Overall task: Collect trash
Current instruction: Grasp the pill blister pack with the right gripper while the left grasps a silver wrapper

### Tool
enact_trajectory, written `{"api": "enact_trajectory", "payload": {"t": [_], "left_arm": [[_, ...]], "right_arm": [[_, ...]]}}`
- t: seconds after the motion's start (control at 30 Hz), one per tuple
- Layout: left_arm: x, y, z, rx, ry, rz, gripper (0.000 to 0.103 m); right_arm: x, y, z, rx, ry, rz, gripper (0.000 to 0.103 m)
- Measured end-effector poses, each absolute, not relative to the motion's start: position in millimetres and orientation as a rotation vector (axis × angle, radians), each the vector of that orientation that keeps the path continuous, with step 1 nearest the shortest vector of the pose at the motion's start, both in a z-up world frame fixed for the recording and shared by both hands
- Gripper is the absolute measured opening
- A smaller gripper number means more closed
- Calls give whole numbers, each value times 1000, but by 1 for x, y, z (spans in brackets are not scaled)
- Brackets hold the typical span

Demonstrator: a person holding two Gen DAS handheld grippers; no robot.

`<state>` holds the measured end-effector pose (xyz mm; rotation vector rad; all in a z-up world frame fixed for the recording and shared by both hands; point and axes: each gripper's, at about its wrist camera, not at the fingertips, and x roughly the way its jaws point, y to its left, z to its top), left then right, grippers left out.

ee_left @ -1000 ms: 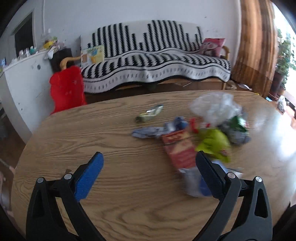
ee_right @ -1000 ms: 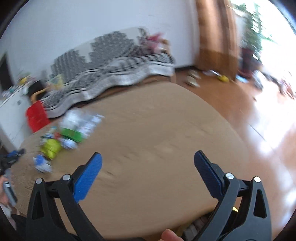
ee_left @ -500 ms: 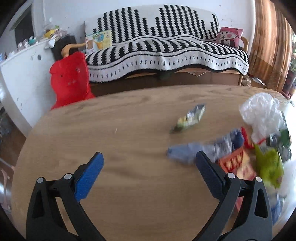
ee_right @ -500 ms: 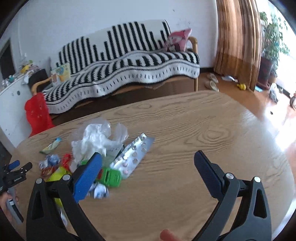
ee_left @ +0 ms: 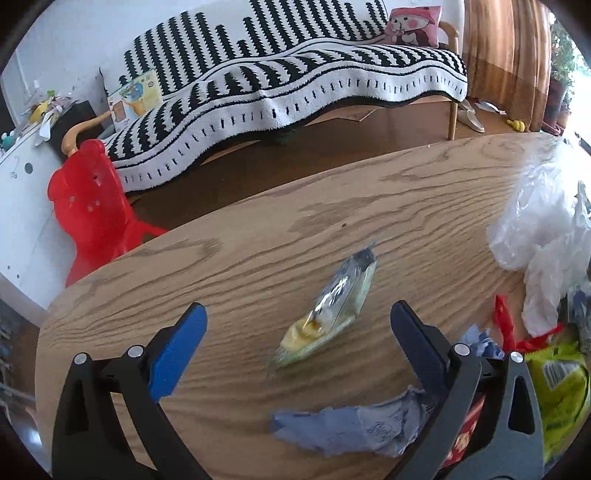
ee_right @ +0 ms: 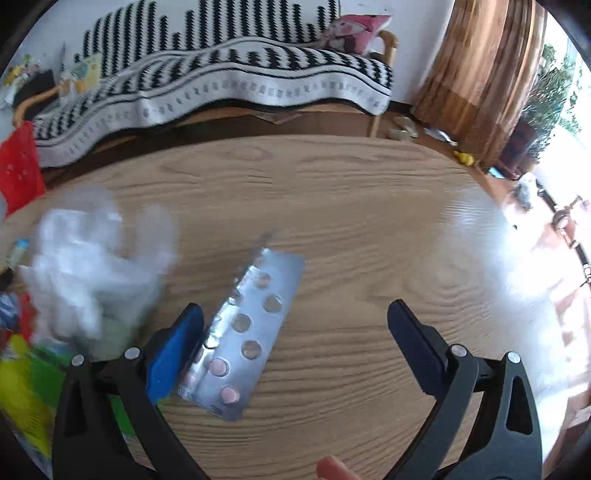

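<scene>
Trash lies on an oval wooden table (ee_left: 236, 266). In the left wrist view my left gripper (ee_left: 298, 334) is open and empty, with a shiny green-yellow wrapper (ee_left: 328, 317) lying between its fingers. A crumpled blue paper (ee_left: 351, 424) lies just below it, near the right finger. A white plastic bag (ee_left: 543, 236), a red scrap (ee_left: 506, 325) and a yellow-green packet (ee_left: 561, 387) lie to the right. In the right wrist view my right gripper (ee_right: 294, 334) is open and empty over a silver pill blister (ee_right: 247, 332), which lies by its left finger. The white bag (ee_right: 96, 266) is at left, blurred.
A striped black-and-white sofa (ee_left: 295, 74) stands beyond the table, with a pink cushion (ee_left: 413, 20). A red plastic chair (ee_left: 88, 206) stands at the table's far left corner. A brown curtain (ee_right: 476, 74) and plants are at right. Bare table (ee_right: 369, 229) lies ahead of the right gripper.
My left gripper has moved forward and left until the green-yellow wrapper sits between its fingers. My right gripper has moved closer to the pill blister. Both stay open.
</scene>
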<state>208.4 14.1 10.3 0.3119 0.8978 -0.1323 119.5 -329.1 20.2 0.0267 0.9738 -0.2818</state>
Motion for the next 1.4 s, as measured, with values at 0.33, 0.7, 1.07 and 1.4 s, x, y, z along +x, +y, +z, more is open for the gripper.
{"api": "enact_trajectory", "payload": {"t": [0.33, 0.7, 1.07, 1.4], "left_arm": [[217, 0, 2, 325, 904, -166, 97], [225, 29, -6, 130, 955, -189, 97], [219, 39, 11, -18, 990, -236, 6], [177, 51, 51, -47, 908, -196, 6]], "right_arm": [[112, -359, 11, 74, 968, -200, 96], [112, -363, 10, 104, 963, -176, 98], [110, -346, 21, 77, 944, -84, 35], [91, -352, 40, 214, 919, -56, 35]]}}
